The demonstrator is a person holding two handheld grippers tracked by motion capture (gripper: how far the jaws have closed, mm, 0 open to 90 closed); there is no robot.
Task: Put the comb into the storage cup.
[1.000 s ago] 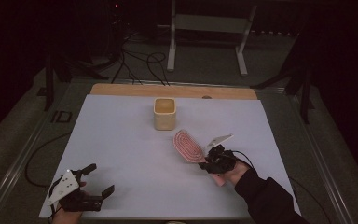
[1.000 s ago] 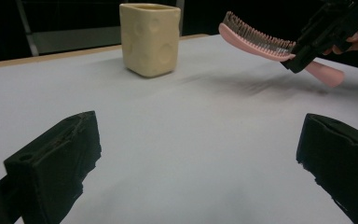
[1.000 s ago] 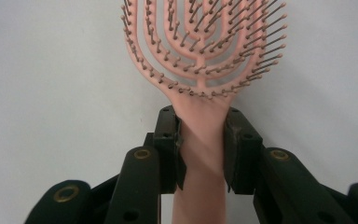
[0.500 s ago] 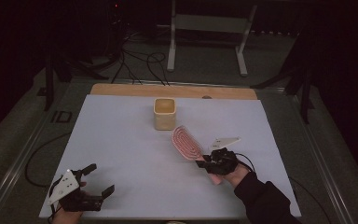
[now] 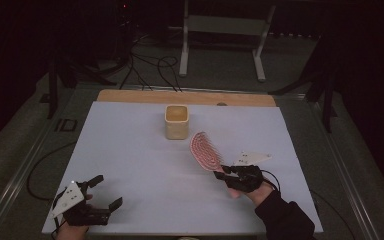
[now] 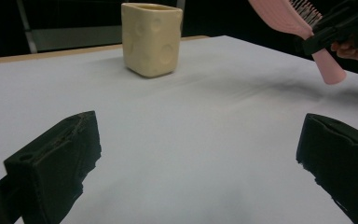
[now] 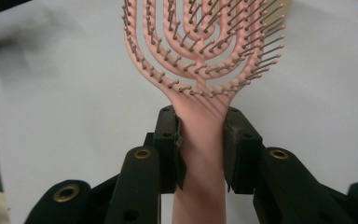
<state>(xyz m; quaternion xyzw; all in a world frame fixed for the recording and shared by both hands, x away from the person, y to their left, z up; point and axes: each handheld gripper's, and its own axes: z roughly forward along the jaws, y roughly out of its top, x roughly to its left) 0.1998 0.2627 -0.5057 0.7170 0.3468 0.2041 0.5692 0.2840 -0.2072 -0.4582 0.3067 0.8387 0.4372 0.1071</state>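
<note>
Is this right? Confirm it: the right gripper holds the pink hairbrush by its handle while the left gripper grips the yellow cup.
Not quite. The left gripper is open, with the yellow cup standing far from it on the table, as the high view shows. The right gripper does hold the pink hairbrush by its handle.

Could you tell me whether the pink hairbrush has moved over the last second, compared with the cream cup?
Yes. The pink hairbrush, clamped in the right tool, has drifted slightly left, toward the table's middle; its head now sits nearer the cream cup, which stayed put.

Cream cup (image 5: 176, 121) upright on white table (image 5: 130, 155); cables (image 5: 150, 65), metal stand (image 5: 225, 30) behind.
</note>
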